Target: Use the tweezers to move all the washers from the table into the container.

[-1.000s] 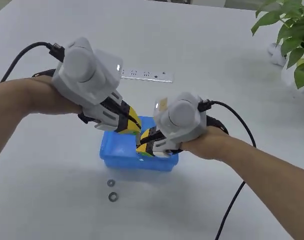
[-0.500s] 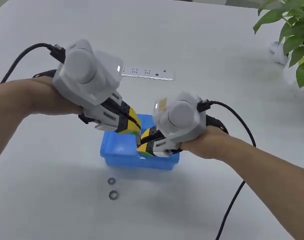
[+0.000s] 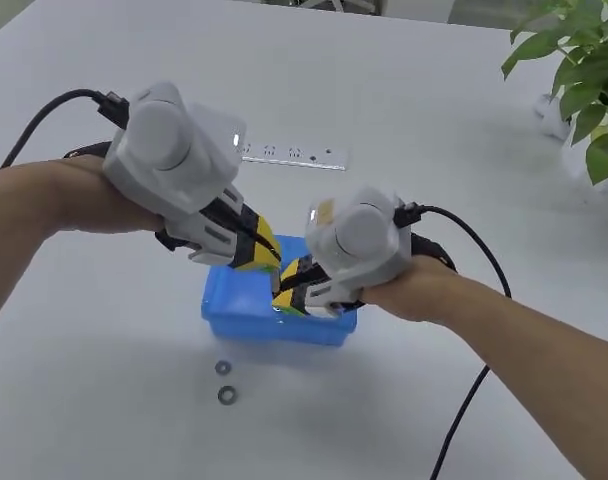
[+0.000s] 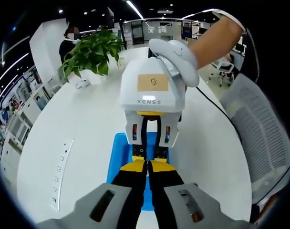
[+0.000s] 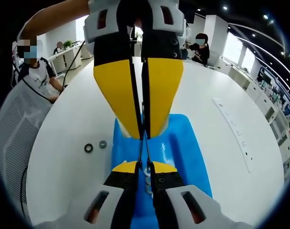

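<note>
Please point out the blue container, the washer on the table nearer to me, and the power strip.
blue container (image 3: 264, 328), head view, on its front wall.
nearer washer (image 3: 227, 396), head view, on its ring.
power strip (image 3: 289, 155), head view, on its middle.

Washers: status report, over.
Left gripper, right gripper tip to tip over blue container, tongs shut on tweezers. Two washers on table beside container. Power strip well clear.

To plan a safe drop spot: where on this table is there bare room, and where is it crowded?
Free: the table between power strip and plant, and left of the washers. Crowded: over the blue container, where the left gripper and right gripper meet on the tweezers.
</note>
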Demonstrator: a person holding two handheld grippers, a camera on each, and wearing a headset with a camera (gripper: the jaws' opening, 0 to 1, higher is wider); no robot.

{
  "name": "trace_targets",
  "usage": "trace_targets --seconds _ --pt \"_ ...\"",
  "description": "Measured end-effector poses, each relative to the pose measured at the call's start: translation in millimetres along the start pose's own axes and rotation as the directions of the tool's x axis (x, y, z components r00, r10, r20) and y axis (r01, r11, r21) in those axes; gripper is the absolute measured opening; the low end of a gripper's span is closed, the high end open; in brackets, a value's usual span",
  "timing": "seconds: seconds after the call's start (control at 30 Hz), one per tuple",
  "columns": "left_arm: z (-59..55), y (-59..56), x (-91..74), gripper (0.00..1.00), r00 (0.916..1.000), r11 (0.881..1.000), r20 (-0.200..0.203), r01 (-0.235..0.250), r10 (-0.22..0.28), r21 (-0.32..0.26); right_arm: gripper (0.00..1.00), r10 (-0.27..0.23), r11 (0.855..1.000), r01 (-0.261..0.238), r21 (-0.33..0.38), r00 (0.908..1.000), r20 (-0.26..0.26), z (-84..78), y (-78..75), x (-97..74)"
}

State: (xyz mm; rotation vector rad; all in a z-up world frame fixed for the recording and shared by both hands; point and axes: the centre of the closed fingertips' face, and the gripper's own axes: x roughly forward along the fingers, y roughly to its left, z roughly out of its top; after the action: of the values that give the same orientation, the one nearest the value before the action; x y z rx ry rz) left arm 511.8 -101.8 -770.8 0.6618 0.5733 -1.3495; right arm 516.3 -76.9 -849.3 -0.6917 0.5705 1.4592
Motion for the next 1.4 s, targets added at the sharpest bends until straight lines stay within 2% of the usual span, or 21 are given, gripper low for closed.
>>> trace_targets --seconds 0.33,0.43,0.93,1.17,1.4 --pt "12.1 -4.7 -11.9 0.05 1.0000 1.000 0.002 -0.006 0.006 0.017 0.11 -0.022 1.000 0.022 -0.010 0.9996 0.017 11.5 3.9 -12.7" --pt "15.4 -6.6 -15.5 0.05 0.9999 1.000 -0.011 -0.009 0.009 0.029 0.11 -0.030 0.999 0.031 -0.015 0.9993 0.021 14.8 5.1 -16.6" --pt "29.7 -22.1 -34.8 0.05 0.9993 0.998 -0.006 -0.036 0.036 0.051 0.11 -0.063 0.997 0.065 -0.036 0.9969 0.047 34.7 16.9 -30.7" --pt "26.7 -33.8 -44.1 0.05 0.9986 0.998 -0.012 -0.050 0.051 0.044 0.11 -0.060 0.997 0.063 -0.047 0.9964 0.060 43.2 28.2 -29.2" --pt "20.2 -47.6 -46.7 0.05 0.9984 0.998 -0.015 -0.055 0.055 0.028 0.11 -0.040 0.997 0.043 -0.061 0.9975 0.059 45.6 45.9 -22.6"
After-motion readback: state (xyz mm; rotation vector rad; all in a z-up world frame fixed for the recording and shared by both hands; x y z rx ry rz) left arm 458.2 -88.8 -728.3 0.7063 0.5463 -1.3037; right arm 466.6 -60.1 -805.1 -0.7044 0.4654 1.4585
